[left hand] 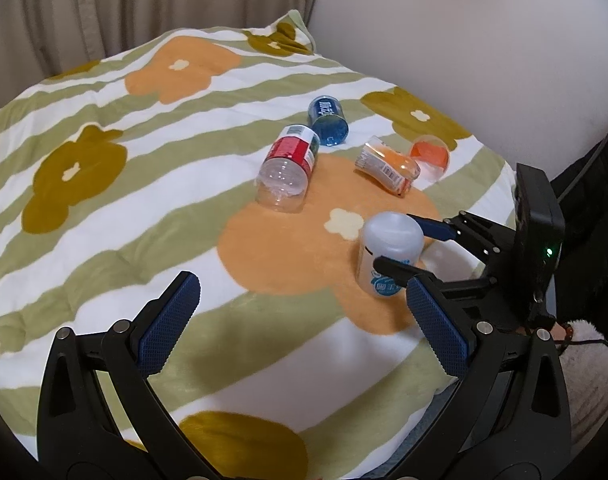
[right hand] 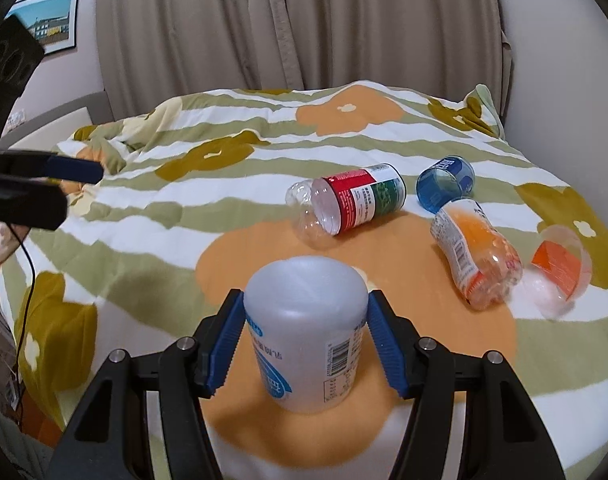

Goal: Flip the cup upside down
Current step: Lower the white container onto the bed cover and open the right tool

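from the right wrist only — a barcode [right hand: 338, 354] on the tongs-held [right hand: 304, 340] cup [right hand: 304, 312].

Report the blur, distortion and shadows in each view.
Left wrist: fisheye vignette, bed edge bowed; left gripper casts a soft shadow on the blanket. Right wrist: curtains curve, white cup sharp, blanket slightly smeared near the right gripper.

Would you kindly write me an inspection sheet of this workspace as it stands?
Surface: flowered blanket, rumpled at its far left.
Job's things: white cup standing closed end up between the right gripper's pads.
Clutter: red-labelled cup, blue cup, orange-labelled cup and clear cup, all on their sides.
Grippers: left gripper open, holding nothing.
Cables: thin black cable at left.
Surroundings: curtain, wall picture.
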A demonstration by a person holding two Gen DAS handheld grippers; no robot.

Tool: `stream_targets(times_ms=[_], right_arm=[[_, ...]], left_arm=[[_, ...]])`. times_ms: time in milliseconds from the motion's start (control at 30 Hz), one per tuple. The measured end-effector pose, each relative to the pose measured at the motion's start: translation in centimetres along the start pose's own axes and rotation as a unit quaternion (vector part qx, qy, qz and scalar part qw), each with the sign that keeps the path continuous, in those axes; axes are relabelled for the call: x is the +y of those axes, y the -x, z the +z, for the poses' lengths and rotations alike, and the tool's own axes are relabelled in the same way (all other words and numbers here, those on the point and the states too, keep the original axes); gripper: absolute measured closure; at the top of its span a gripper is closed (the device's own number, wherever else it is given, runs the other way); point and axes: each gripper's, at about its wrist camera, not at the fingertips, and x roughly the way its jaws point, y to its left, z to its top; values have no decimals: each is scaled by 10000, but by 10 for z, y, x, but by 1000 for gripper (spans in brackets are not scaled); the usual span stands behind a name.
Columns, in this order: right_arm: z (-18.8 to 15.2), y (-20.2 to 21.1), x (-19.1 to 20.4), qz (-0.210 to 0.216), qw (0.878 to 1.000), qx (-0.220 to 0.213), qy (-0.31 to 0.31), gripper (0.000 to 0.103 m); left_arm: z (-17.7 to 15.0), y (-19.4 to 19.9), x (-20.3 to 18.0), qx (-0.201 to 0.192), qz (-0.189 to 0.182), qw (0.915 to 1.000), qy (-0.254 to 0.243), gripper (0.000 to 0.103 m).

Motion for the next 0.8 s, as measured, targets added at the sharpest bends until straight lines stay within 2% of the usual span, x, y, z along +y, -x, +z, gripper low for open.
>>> stream_targets(times_ms=[267, 467, 500, 533, 600, 800], right_arm=[[-9, 11, 6, -114, 9998, 9, 140, 46], [-9, 13, 5, -137, 9999, -47, -8, 44], [-9, 13, 4, -126, 9999, -49, -95, 33], [-9, 15, 2, -129, 9998, -76, -164, 15], [-9, 22, 0, -169, 9993, -230, -233, 0], [-5, 48, 1, -294, 9978, -503, -310, 0]], left_arm=[[-2, -1, -7, -22, 3, 10000, -2, 0], [-2, 0, -9, -42, 16, 10000, 14, 0], [-1, 0, -10, -57, 23, 10000, 18, 0], [-1, 2, -12, -68, 24, 10000, 20, 0], [-1, 5, -13, -94, 33, 9999, 26, 0], [-2, 16, -14, -242, 54, 9997, 52, 0]])
